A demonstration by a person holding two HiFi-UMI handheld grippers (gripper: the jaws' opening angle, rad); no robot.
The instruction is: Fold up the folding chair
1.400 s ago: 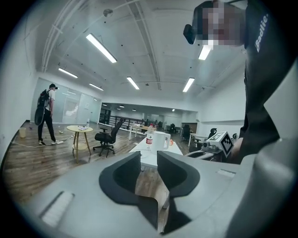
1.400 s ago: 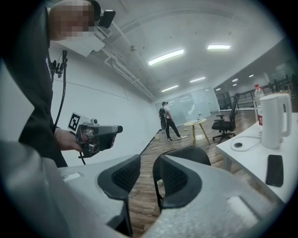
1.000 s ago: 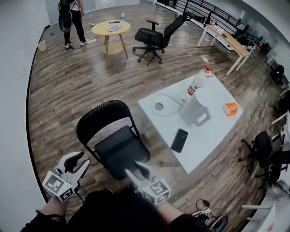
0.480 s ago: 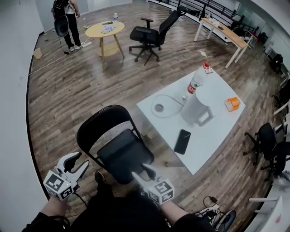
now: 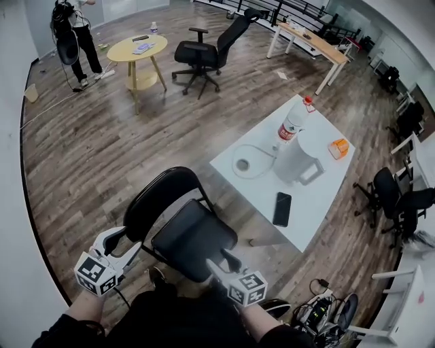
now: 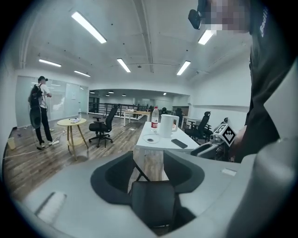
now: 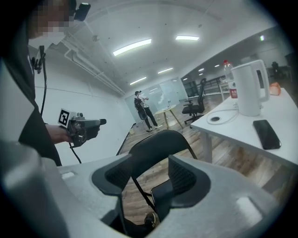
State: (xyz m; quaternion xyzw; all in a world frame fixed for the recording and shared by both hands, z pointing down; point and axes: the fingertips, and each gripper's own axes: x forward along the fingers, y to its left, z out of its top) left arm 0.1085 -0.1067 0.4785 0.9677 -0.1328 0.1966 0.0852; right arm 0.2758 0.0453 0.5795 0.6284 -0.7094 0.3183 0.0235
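Before the stiff, probably light folding chair [image 5: 183, 228], the left tool [image 5: 129, 239] and right tool [image 5: 221, 261] had just been opening, empty; seat [image 5: 194, 241] and backrest [image 5: 160, 197] looked graspable.

Grey-brown plank floor [image 5: 115, 149] runs through an open office lit by long ceiling strip lights [image 6: 88, 27]. A plain white wall [image 5: 10, 204] closes the left side, and a glass partition [image 6: 65, 100] stands at the far end. A white rectangular surface [image 5: 306, 204] sits mid-room. Beyond it are a round yellow table [image 5: 136, 49], a black swivel chair [image 5: 200, 53], a long wood-topped desk [image 5: 309, 41] and a dark railing [image 5: 285, 8]. More black office chairs [image 5: 391, 194] line the right edge. A person [image 5: 71, 37] stands beside the round table.
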